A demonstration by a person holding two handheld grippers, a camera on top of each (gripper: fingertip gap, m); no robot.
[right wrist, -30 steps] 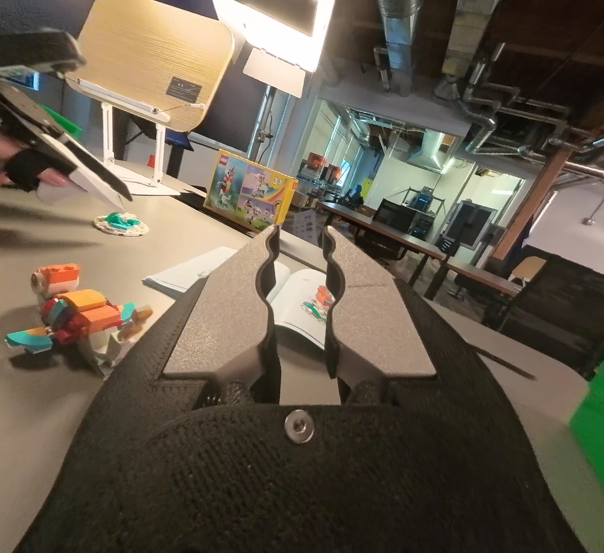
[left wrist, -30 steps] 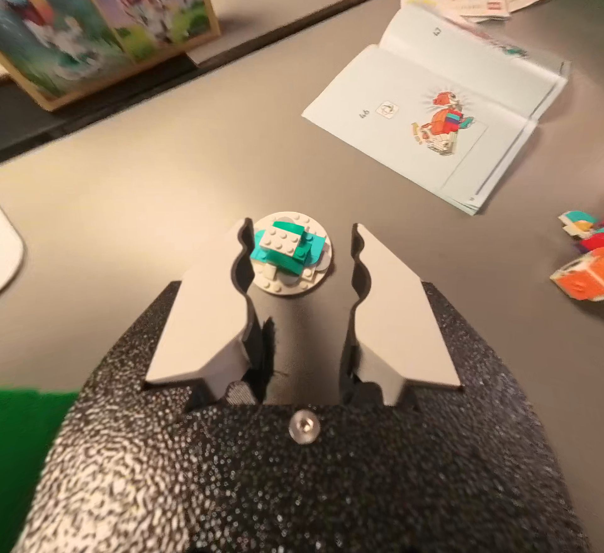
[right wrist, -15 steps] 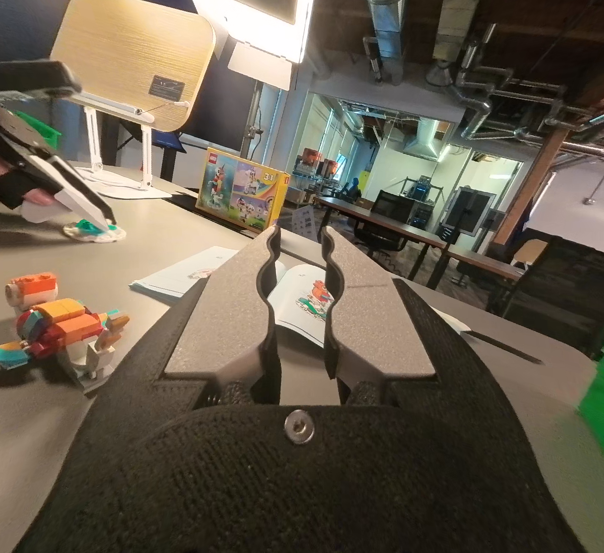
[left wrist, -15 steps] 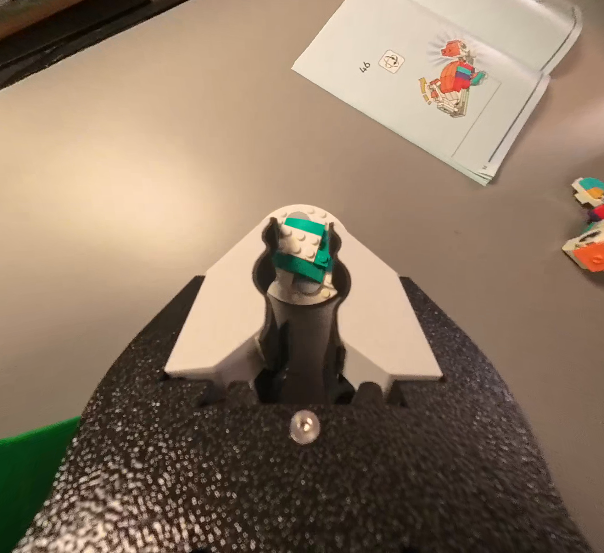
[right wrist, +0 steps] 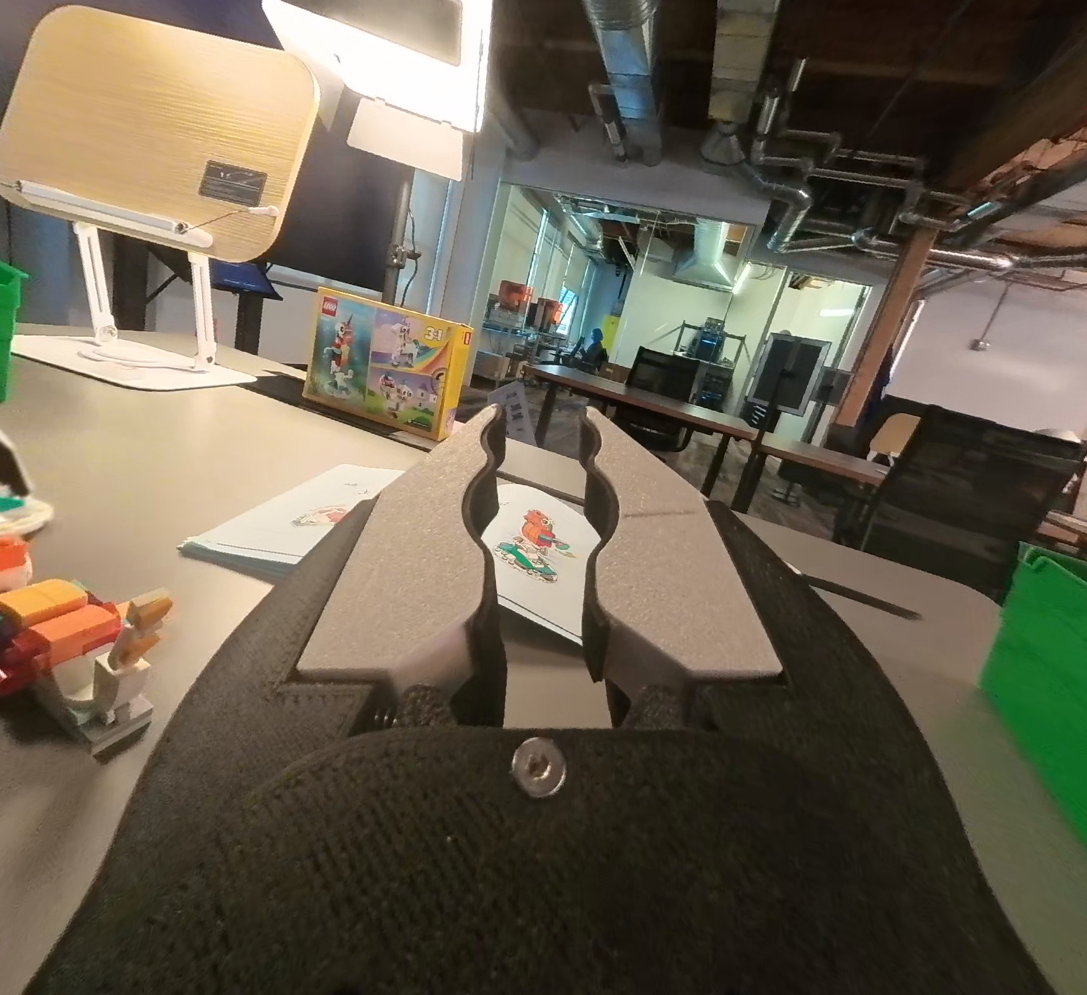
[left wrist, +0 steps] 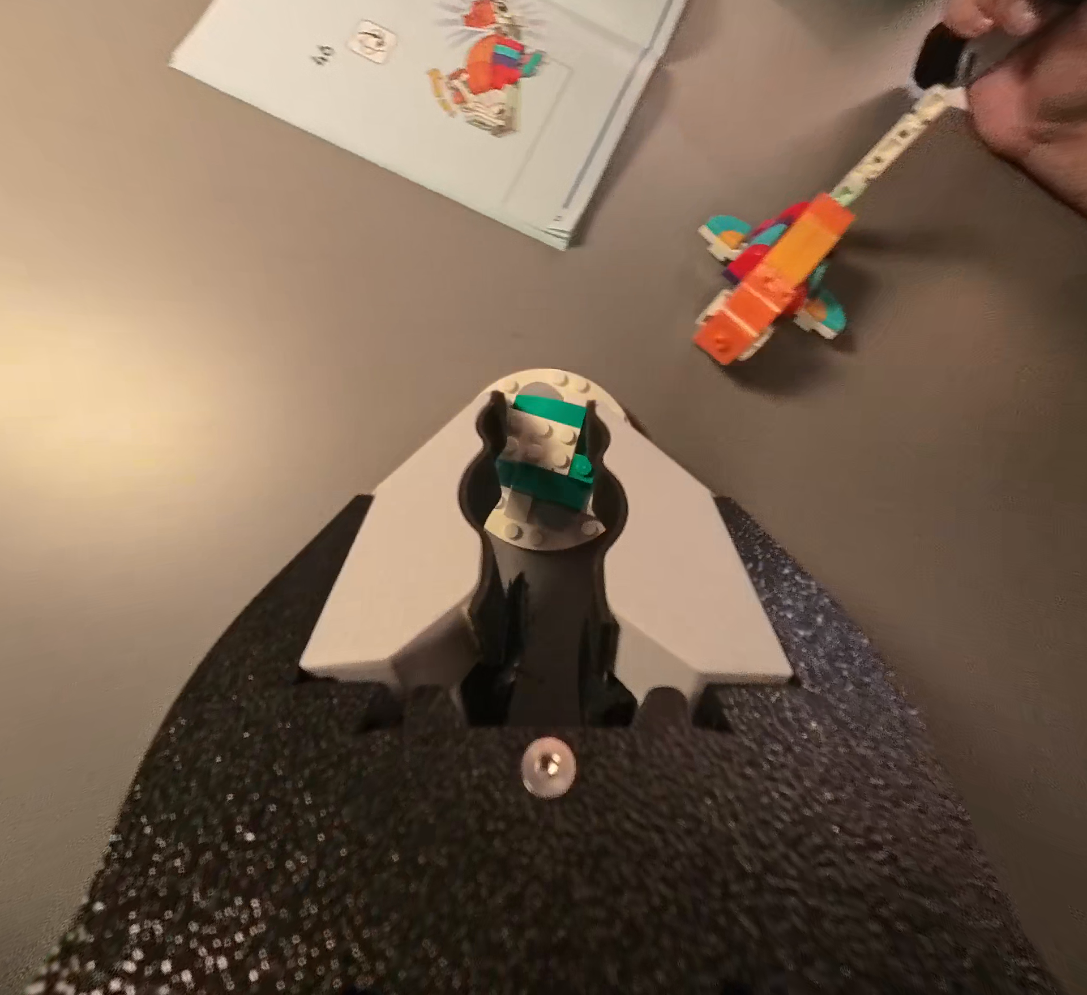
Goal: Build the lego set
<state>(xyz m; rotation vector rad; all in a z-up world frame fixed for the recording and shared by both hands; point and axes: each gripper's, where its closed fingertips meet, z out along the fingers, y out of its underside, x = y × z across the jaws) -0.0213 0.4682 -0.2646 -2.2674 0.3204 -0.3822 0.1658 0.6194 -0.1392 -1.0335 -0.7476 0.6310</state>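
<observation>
Lego base, round grey plate with green bricks, pinched in left gripper above table. Right gripper slightly spread, empty. Orange model nearby. Risk: shallow pinch lets plate twist, slip out.

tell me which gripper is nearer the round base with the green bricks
Left. The left gripper has its jaws shut on the round base with the green bricks. The right gripper is empty, off beside the orange model.
</observation>
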